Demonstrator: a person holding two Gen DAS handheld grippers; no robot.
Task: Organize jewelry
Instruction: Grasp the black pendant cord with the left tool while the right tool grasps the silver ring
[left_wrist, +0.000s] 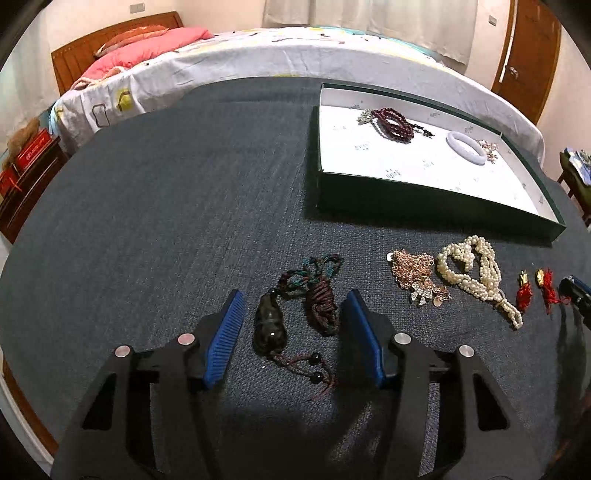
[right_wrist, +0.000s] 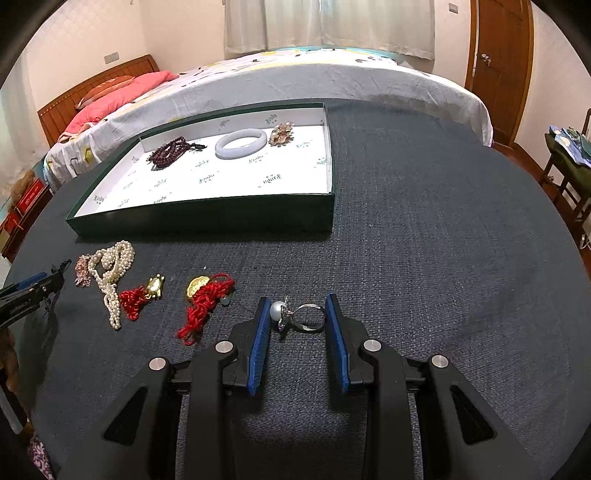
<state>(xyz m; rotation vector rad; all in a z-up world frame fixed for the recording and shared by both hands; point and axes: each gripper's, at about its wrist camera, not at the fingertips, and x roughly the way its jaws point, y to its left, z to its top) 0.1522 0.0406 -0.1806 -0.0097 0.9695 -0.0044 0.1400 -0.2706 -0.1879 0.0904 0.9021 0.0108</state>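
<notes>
My left gripper (left_wrist: 295, 301) is open, its blue pads on either side of a dark stone pendant (left_wrist: 269, 325) on a braided cord (left_wrist: 317, 291) lying on the table. My right gripper (right_wrist: 296, 306) is open around a silver pearl ring (right_wrist: 301, 315) on the table. A green box (right_wrist: 207, 221) with a white lining holds a dark red bead bracelet (right_wrist: 170, 148), a pale jade bangle (right_wrist: 241, 143) and a gold brooch (right_wrist: 281, 133). On the cloth lie a pearl necklace (left_wrist: 476, 275), a rose-gold chain (left_wrist: 413, 271) and two red-corded gold charms (right_wrist: 147, 293), (right_wrist: 207, 295).
The table is covered in dark grey cloth (right_wrist: 424, 240). A bed (right_wrist: 295, 77) with a pink pillow stands behind it. A wooden door (right_wrist: 498, 66) is at the back right. A small stand (right_wrist: 569, 155) with clutter is at the right.
</notes>
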